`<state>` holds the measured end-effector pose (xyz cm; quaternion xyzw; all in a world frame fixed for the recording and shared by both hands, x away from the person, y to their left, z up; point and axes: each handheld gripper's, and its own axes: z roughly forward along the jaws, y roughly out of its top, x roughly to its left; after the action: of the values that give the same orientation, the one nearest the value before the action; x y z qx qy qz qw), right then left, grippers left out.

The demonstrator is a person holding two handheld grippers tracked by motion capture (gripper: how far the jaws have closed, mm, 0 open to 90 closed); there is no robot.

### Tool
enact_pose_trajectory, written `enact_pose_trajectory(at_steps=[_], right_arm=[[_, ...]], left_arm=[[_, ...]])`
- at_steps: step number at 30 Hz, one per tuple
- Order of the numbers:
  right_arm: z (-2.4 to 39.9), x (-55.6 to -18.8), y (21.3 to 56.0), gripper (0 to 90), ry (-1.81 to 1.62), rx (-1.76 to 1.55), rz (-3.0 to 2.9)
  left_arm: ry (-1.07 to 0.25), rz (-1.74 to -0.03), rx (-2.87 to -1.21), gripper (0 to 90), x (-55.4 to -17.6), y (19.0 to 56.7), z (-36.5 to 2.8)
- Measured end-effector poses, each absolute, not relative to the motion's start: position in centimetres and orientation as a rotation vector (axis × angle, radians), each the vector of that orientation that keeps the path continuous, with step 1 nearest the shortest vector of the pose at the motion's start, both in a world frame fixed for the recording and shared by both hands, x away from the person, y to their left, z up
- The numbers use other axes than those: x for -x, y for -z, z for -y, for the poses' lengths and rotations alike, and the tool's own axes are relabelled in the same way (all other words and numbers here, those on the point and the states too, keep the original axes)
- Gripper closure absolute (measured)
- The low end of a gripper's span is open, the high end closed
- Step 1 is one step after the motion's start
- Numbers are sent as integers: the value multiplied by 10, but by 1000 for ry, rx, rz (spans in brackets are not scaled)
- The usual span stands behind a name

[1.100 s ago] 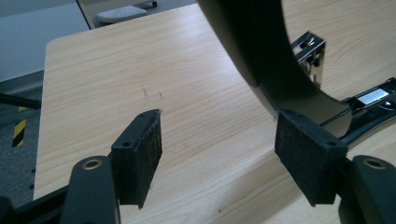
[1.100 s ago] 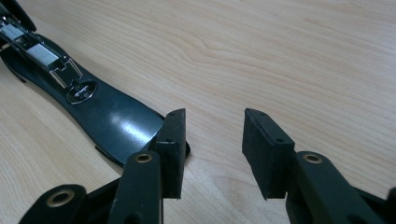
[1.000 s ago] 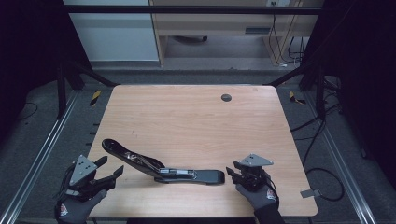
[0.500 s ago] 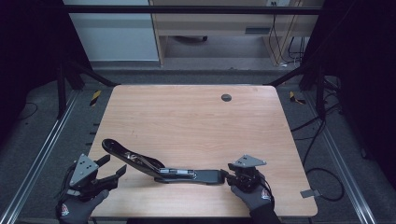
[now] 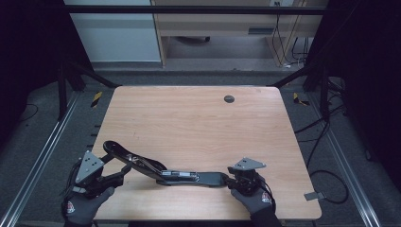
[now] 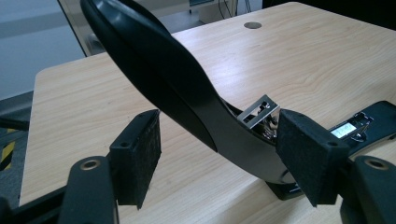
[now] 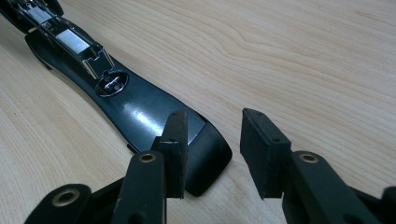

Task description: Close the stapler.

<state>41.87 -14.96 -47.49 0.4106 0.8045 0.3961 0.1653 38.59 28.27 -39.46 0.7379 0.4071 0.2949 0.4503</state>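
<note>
A black stapler (image 5: 161, 170), folded wide open, is seen lying near the front edge of the counter (image 5: 189, 118); its base is stretched flat toward the right, its upper arm is tilted up toward the left; the metal staple channel (image 7: 74, 44) is exposed along the base. The left tool (image 5: 111, 177) is held at the front left corner; in the left gripper view its pads (image 6: 140, 156) are spread wide apart, the raised arm of the stapler (image 6: 177, 88) is framed between them, and whether the right-hand pad touches it cannot be told. The right tool (image 5: 231, 180) is held at the stapler's flat end; its jaws are apart, one pad (image 7: 175, 149) is placed over the rounded tip of the base (image 7: 201, 154), the other is set beside it over bare wood; nothing is clamped. The whole back half of the counter is left as open room, with a small dark round cable hole (image 5: 229, 99) near the far edge; little wood is left between the stapler and the front edge.
</note>
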Motion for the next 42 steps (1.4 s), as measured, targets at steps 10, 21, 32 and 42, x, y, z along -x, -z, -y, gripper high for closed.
enact_pose_trajectory(at_steps=[10, 21, 32, 42], right_arm=[[147, -420, 476, 658, -1132, -1164, -2306], [140, -420, 478, 781, -1114, -1154, -2342], [137, -420, 481, 859, -1093, -1145, -2371], [133, -420, 485, 888, -1074, -1145, -2394]], left_arm=[[-727, -1014, -1831, 311, -397, 395, -281], [-743, -1004, -1823, 361, -402, 392, -278], [-733, -1017, -1803, 462, -401, 388, -280], [-712, -1023, -1792, 483, -401, 388, -281]])
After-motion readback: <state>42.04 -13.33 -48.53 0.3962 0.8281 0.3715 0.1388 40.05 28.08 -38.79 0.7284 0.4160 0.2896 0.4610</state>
